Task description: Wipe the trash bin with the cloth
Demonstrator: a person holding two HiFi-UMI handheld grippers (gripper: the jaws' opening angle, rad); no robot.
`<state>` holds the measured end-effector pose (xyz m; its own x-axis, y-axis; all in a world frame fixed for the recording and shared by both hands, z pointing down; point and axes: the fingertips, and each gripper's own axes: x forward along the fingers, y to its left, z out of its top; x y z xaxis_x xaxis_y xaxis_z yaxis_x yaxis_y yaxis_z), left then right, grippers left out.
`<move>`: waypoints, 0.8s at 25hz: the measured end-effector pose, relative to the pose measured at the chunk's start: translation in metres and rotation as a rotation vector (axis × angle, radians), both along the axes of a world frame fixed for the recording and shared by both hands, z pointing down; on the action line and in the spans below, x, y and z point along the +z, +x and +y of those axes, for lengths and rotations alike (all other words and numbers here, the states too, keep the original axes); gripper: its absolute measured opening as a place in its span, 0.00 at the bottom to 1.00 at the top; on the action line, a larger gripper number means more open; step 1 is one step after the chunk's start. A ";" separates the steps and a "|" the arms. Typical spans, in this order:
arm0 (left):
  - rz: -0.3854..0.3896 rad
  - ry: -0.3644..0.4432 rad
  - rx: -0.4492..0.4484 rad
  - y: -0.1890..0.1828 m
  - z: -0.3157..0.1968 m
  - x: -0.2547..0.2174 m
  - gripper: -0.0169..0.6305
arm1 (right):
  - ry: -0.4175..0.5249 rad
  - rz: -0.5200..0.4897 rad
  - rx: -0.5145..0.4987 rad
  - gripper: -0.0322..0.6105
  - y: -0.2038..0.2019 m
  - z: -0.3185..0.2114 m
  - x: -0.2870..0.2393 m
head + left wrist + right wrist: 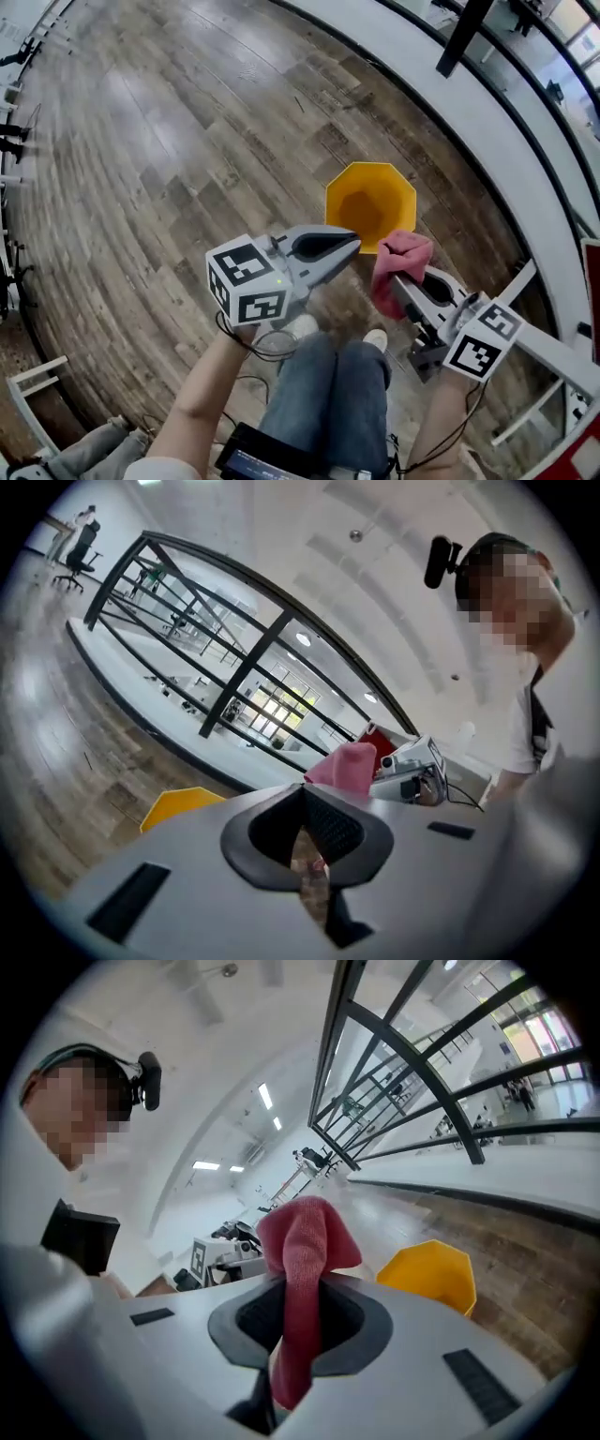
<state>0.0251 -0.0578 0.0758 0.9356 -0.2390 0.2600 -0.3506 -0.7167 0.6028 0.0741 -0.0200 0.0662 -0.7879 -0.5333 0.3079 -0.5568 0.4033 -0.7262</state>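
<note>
Wood-plank floor (pixel 169 141) fills most of the head view, bounded at the upper right by a curved white ledge (pixel 487 122) with a dark-framed glass railing. Yellow trash bin (pixel 369 204), octagonal at the rim, stands upright on the floor right of centre, its opening facing up. Left tool (pixel 354 246), at centre, has its jaws pressed together with nothing between them; its tip overlaps the bin's lower left rim in the picture, and whether it touches cannot be told. Right tool (pixel 396 280), at lower right, pinches a red-pink cloth (pixel 401 261); the cloth bunches beyond the jaw tips, just beside the bin's lower right rim. In the right gripper view the cloth rises from between the dark pads (pixel 339 1316) and folds over above them, with the bin to its right. Legs in blue jeans (pixel 328 394) and light shoes (pixel 302 326) appear at bottom centre.
</note>
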 end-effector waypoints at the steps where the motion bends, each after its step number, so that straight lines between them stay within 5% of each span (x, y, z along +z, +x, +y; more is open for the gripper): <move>1: 0.005 -0.023 0.019 0.000 0.006 -0.018 0.03 | -0.022 -0.040 0.005 0.13 -0.002 0.002 -0.022; 12: 0.128 -0.194 0.110 -0.025 0.067 -0.278 0.03 | -0.067 -0.122 -0.028 0.13 -0.016 0.056 -0.290; 20: 0.165 -0.168 0.170 -0.009 0.116 -0.387 0.03 | -0.073 -0.064 -0.063 0.13 -0.006 0.108 -0.372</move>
